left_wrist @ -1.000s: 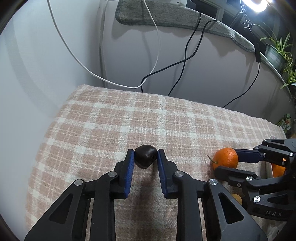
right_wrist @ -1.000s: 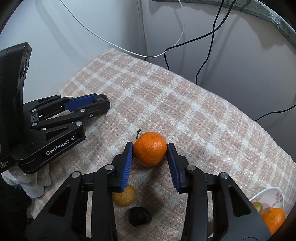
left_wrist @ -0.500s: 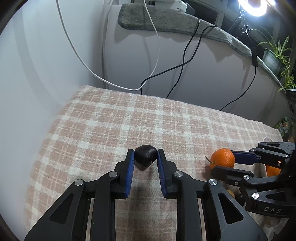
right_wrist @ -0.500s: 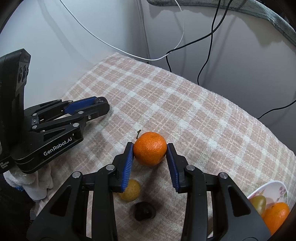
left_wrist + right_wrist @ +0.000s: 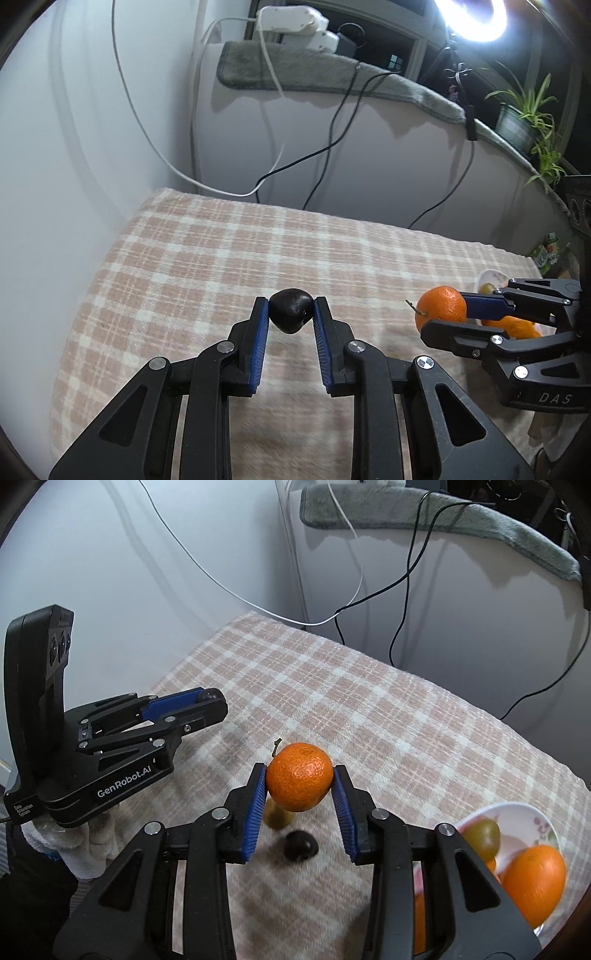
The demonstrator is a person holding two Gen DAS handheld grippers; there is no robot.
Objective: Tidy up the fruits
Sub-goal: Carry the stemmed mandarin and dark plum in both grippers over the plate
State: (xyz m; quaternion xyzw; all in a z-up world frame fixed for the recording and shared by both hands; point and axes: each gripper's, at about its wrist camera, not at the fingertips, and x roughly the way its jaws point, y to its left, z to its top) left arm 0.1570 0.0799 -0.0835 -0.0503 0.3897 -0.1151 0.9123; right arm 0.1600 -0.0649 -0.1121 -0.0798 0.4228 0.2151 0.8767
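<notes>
A small dark fruit (image 5: 290, 311) is pinched between the blue pads of my left gripper (image 5: 290, 304), lifted above the checked cloth (image 5: 221, 251). My right gripper (image 5: 299, 771) is shut on an orange mandarin (image 5: 299, 776) with a short stem, also held above the cloth. The left wrist view shows that mandarin (image 5: 441, 308) in the right gripper (image 5: 443, 314) at the right. In the right wrist view the left gripper (image 5: 216, 705) reaches in from the left, its fruit hidden. A yellow-green fruit (image 5: 277, 816) and another dark fruit (image 5: 301, 845) lie on the cloth below the mandarin.
A white flowered bowl (image 5: 535, 816) at the lower right holds a green fruit (image 5: 482, 834) and an orange (image 5: 533, 882). Black and white cables (image 5: 332, 147) hang down the wall behind the table. A white-gloved hand (image 5: 92, 834) holds the left gripper.
Both grippers have risen off the cloth with their fruits still gripped. The bowl has come further into the right wrist view, and the two loose fruits now sit under the mandarin.
</notes>
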